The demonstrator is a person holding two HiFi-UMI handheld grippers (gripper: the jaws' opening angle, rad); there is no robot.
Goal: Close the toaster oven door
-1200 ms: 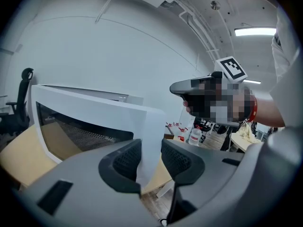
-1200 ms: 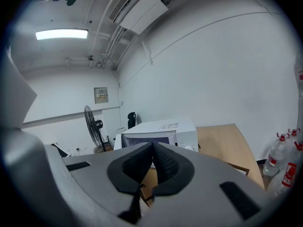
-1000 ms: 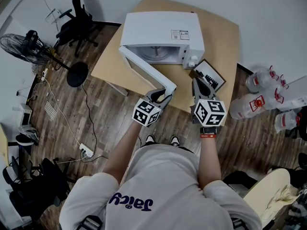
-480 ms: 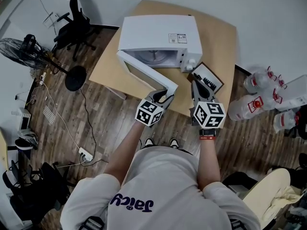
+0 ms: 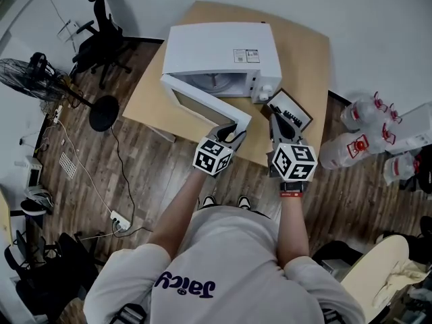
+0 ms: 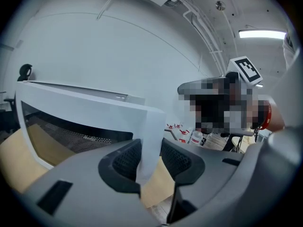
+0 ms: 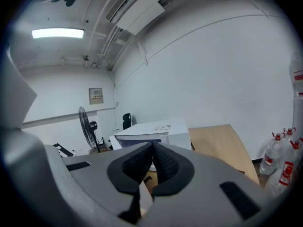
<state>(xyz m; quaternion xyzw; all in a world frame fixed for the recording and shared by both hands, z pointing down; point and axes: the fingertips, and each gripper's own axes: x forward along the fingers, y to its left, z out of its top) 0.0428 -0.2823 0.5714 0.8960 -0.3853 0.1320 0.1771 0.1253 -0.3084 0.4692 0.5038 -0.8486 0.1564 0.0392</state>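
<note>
A white toaster oven (image 5: 219,49) stands on the wooden table (image 5: 304,52) with its door (image 5: 199,103) swung out toward me, hinged at the left. My left gripper (image 5: 233,132) is shut on the door's free edge. In the left gripper view the white door (image 6: 94,110) runs off to the left, and its end sits pinched inside the left gripper (image 6: 150,160). My right gripper (image 5: 278,121) hovers over the table's front edge, right of the door, shut and empty. The right gripper (image 7: 152,162) faces the oven (image 7: 151,134).
A black framed tray (image 5: 291,111) lies on the table right of the oven. Large water bottles (image 5: 351,144) stand on the floor at the right. A fan (image 5: 30,73), an office chair (image 5: 101,36) and a power strip (image 5: 120,216) are on the left.
My left gripper has shifted a little right and forward with the door edge, and the door has swung slightly toward the oven. The right gripper has hardly moved.
</note>
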